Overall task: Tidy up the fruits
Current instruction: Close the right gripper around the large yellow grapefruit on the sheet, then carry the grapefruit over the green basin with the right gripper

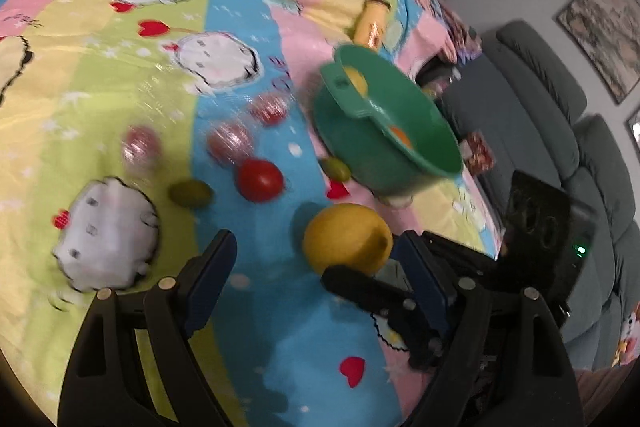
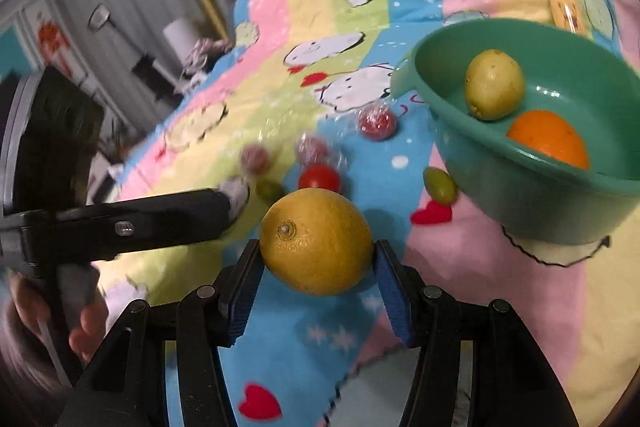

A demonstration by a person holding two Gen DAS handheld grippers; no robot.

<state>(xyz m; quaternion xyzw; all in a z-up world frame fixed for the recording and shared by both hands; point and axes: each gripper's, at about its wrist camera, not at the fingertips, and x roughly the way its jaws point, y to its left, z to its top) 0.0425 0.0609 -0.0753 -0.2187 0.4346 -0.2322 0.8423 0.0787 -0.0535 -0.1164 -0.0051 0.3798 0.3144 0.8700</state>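
Your right tool [image 2: 318,259] grips a yellow lemon [image 2: 316,241] above the cartoon-print bedspread [image 2: 344,27], near the green bowl [image 2: 532,195].

Its blue pads press the lemon's two sides. The bowl holds a pale yellow-green fruit [image 2: 495,84] and an orange [image 2: 550,139]. Your left tool [image 1: 320,275] is open, with nothing between its fingers. A red tomato [image 1: 260,180], green olive-like fruits [image 1: 191,193] and plastic-wrapped red fruits [image 1: 230,143] lie loose on the bedspread beside the bowl.
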